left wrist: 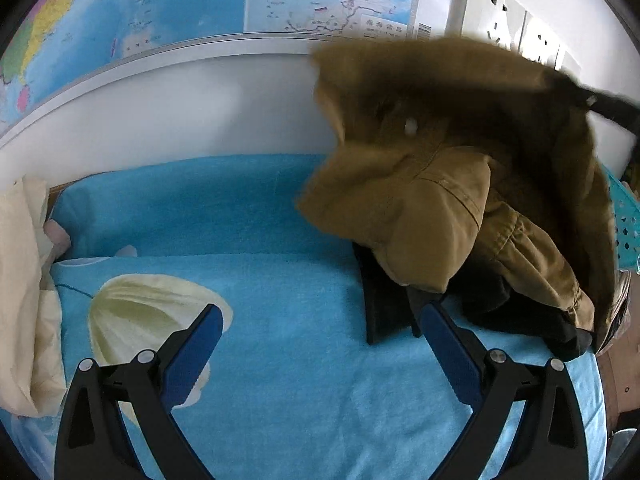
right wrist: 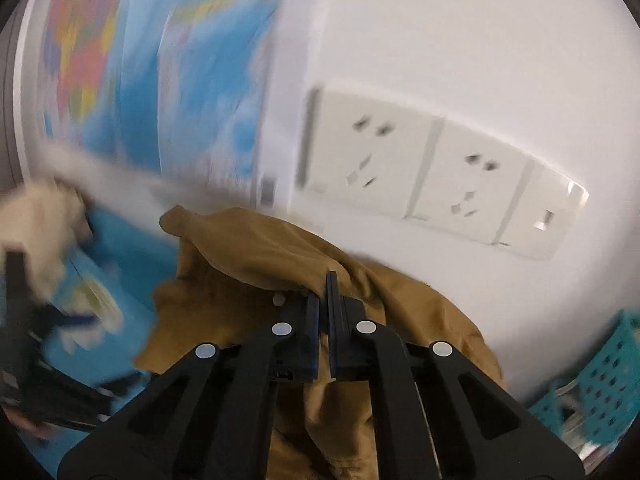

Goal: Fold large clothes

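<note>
A tan-brown jacket (left wrist: 460, 184) with a black lining hangs at the right of the left wrist view, its lower folds resting on the blue towel-covered bed (left wrist: 280, 240). My left gripper (left wrist: 320, 320) is open and empty over the bed, just left of the jacket's lower edge. My right gripper (right wrist: 323, 300) is shut on the jacket (right wrist: 260, 264) and holds it up in front of the white wall; this view is blurred by motion. The right gripper's black arm (left wrist: 608, 104) shows at the top right, above the jacket.
A cream cloth (left wrist: 24, 280) lies bunched at the bed's left edge. A wall map (left wrist: 160, 4) and white wall sockets (right wrist: 440, 176) are behind the bed. A teal perforated basket (right wrist: 600, 376) stands at the right.
</note>
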